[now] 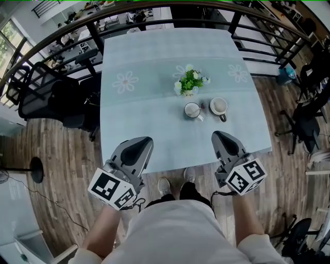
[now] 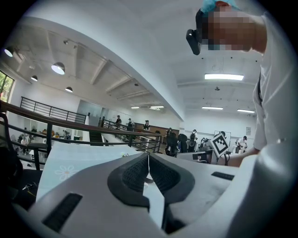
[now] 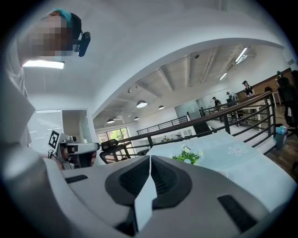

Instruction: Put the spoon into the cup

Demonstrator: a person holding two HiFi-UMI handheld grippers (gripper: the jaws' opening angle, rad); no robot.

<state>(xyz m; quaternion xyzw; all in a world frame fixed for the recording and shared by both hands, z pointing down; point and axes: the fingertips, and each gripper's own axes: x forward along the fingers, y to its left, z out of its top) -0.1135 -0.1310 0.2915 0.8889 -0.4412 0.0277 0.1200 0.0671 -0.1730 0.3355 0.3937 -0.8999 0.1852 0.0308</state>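
Observation:
Two white cups stand on the pale blue table [image 1: 154, 103] right of centre: the left cup [image 1: 193, 111] and the right cup [image 1: 218, 106], which has a dark handle-like piece at its near side. I cannot make out the spoon for certain. My left gripper [image 1: 145, 140] is over the table's near edge, shut and holding nothing. My right gripper [image 1: 218, 135] is over the near edge too, below the cups and apart from them, also shut and holding nothing. In the left gripper view the pads [image 2: 135, 173] meet; in the right gripper view the pads [image 3: 163, 174] meet as well.
A small pot of white flowers [image 1: 190, 81] [image 3: 186, 157] stands just behind the cups. Black office chairs [image 1: 46, 93] are at the table's left, with a dark railing [image 1: 170, 6] beyond the far edge. My feet [image 1: 175, 186] are below the table's near edge.

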